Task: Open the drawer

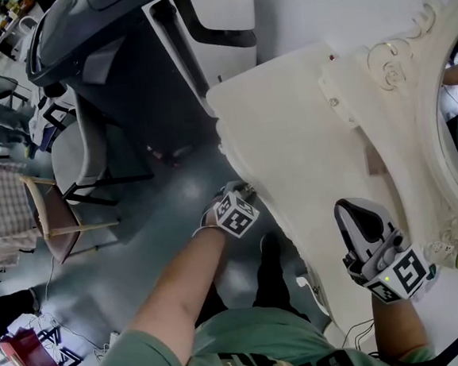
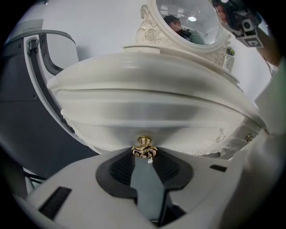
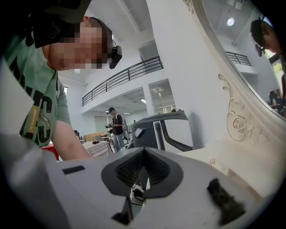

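closest to the head camera is the person's green shirt (image 1: pixel 228 350), and from it a bare forearm (image 1: pixel 181 278) reaches down to the left tool (image 1: pixel 244 191), which points steeply down at the curved front edge of a white bench (image 1: pixel 288 133). in the left gripper view, the left tool (image 2: pixel 144 154) has its ribbed dark pads (image 2: pixel 120 167) set narrow, pressed on either side of a small gold knob (image 2: pixel 143 144) right at their tips. the knob sticks out from the middle of the drawer front (image 2: pixel 178 134), a rounded white panel under the overhanging bench top (image 2: pixel 147 67). whether the drawer is pulled out at all cannot be told. behind the top stands an oval mirror (image 2: pixel 187 18) in a carved white frame. the right tool (image 1: pixel 351 211) lies nearly level over the bench top, near the mirror's frame (image 1: pixel 397 60) and well apart from the left one. in its own view the right tool (image 3: pixel 143 152) has its pads (image 3: pixel 129 167) closed tip to tip with nothing between them. past it are the bench surface (image 3: pixel 232 161), the scrolled frame (image 3: pixel 237 120), a large dark grey pod-like shell (image 3: pixel 161 129) and a standing person (image 3: pixel 117 127) far off. on the grey floor (image 1: pixel 160 216) to the left of the bench is a wooden chair (image 1: pixel 57 217), just beside the dark shell (image 1: pixel 105 38).
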`<state>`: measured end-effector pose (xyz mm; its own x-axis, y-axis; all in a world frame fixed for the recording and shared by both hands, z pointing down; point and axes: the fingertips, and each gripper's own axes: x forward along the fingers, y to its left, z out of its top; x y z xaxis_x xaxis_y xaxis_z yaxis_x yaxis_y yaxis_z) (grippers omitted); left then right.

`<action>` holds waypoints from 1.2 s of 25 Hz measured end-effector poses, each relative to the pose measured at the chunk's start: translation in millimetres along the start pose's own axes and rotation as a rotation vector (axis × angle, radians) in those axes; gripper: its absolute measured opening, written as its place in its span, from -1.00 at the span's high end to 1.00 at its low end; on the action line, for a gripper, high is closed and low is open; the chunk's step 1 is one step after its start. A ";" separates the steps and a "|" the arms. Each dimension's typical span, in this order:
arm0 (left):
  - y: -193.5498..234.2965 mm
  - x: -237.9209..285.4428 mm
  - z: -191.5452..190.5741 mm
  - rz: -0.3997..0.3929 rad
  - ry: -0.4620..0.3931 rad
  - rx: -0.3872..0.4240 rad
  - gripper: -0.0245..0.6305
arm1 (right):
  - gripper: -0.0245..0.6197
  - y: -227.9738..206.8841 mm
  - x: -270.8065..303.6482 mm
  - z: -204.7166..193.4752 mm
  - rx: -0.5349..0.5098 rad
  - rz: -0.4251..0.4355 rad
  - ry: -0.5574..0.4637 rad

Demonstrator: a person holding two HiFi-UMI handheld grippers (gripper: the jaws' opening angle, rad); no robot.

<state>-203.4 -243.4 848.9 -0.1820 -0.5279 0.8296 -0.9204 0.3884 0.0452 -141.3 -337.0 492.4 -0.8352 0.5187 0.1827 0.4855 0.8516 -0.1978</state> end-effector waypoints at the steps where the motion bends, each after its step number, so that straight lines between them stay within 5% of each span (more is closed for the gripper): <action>1: 0.2 -1.9 -2.7 0.002 0.002 -0.001 0.53 | 0.89 0.9 0.0 -0.3 -0.001 0.004 0.000; 30: 16.0 -51.3 -76.0 0.042 0.039 -0.036 0.53 | 0.89 50.0 43.7 3.6 -0.039 0.110 -0.003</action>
<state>-182.5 -152.6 849.3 -0.2056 -0.4809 0.8523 -0.8989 0.4371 0.0298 -154.4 -272.1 487.1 -0.7767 0.6094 0.1594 0.5844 0.7916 -0.1788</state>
